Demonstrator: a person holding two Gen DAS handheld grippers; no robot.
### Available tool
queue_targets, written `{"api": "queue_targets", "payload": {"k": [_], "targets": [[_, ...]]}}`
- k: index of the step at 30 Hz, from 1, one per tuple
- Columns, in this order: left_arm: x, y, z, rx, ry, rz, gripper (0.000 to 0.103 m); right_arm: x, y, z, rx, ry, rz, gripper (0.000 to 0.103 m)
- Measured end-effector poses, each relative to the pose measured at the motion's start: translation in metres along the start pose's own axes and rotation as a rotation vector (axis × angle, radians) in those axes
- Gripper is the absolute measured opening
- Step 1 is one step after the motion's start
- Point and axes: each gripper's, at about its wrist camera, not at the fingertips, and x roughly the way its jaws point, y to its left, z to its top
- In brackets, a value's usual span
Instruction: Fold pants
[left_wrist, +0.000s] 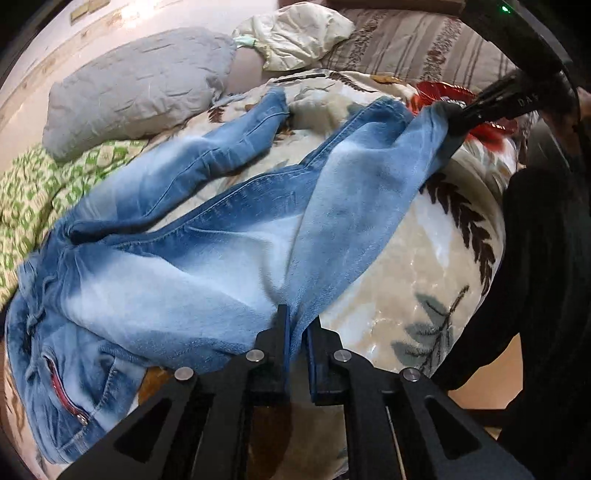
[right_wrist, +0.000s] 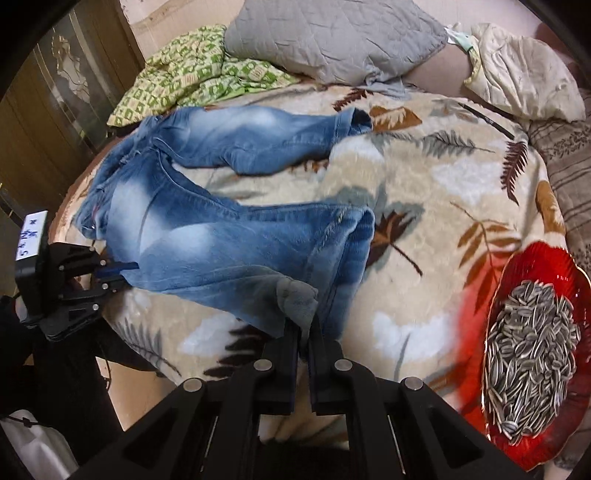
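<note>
Faded blue jeans (left_wrist: 207, 236) lie spread on a floral blanket, legs apart; they also show in the right wrist view (right_wrist: 207, 236). My left gripper (left_wrist: 297, 325) is shut on the near leg's edge around the thigh. It shows in the right wrist view (right_wrist: 118, 275) at the left, pinching the denim. My right gripper (right_wrist: 303, 332) is shut on the near leg's hem, which bunches up between the fingers. In the left wrist view it (left_wrist: 456, 120) holds the hem at the far right. The far leg (right_wrist: 266, 136) lies flat toward the pillows.
A red dish of sunflower seeds (right_wrist: 532, 354) sits on the blanket (right_wrist: 424, 192) to the right of my right gripper. A grey pillow (right_wrist: 328, 40), a cream pillow (right_wrist: 524, 74) and a green patterned cloth (right_wrist: 199, 77) lie at the far side. The bed edge is close below both grippers.
</note>
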Motion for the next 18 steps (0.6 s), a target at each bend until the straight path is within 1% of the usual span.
{"api": "queue_targets", "payload": {"k": [2, 3, 4, 5, 6, 8, 9, 10, 11, 12, 14, 16, 17, 18], "targets": [[-0.006, 0.000, 0.004, 0.005, 0.002, -0.016, 0.025, -0.001, 0.000, -0.001, 0.009, 0.001, -0.004, 0.007], [-0.014, 0.001, 0.008, 0.006, -0.007, -0.039, 0.058, -0.003, 0.001, -0.001, 0.009, 0.001, -0.014, 0.007], [-0.021, 0.000, 0.010, 0.009, -0.020, -0.040, 0.093, -0.007, 0.002, -0.001, 0.005, -0.002, -0.026, 0.008], [-0.032, 0.001, 0.012, 0.012, -0.053, -0.025, 0.102, -0.009, 0.003, -0.001, 0.001, -0.004, -0.031, 0.009], [-0.049, 0.003, 0.017, 0.024, -0.111, -0.014, 0.103, -0.013, 0.004, -0.002, -0.007, -0.002, -0.038, 0.011], [-0.067, 0.007, 0.025, 0.044, -0.155, -0.036, 0.103, -0.020, 0.004, -0.003, -0.017, -0.006, -0.050, 0.017], [-0.077, 0.012, 0.033, 0.057, -0.179, -0.043, 0.103, -0.025, 0.004, -0.004, -0.021, -0.011, -0.057, 0.031], [-0.082, 0.016, 0.038, 0.065, -0.192, -0.044, 0.103, -0.030, 0.003, -0.003, -0.022, -0.019, -0.055, 0.061], [-0.086, 0.021, 0.045, 0.077, -0.204, -0.052, 0.103, -0.034, 0.003, -0.004, -0.021, -0.030, -0.052, 0.077], [-0.089, 0.027, 0.053, 0.090, -0.210, -0.073, 0.103, -0.041, 0.002, -0.003, -0.015, -0.062, -0.053, 0.087], [-0.086, 0.042, 0.069, 0.102, -0.209, -0.108, 0.103, -0.052, 0.002, 0.000, -0.014, -0.112, -0.043, 0.087], [-0.072, 0.056, 0.085, 0.118, -0.171, -0.187, 0.103, -0.057, -0.003, 0.009, 0.021, -0.133, -0.007, 0.087], [-0.060, 0.063, 0.095, 0.132, -0.138, -0.226, 0.103, -0.056, -0.006, 0.012, 0.036, -0.136, 0.009, 0.087], [-0.049, 0.067, 0.102, 0.144, -0.112, -0.238, 0.103, -0.052, -0.009, 0.019, 0.064, -0.135, 0.040, 0.087]]}}
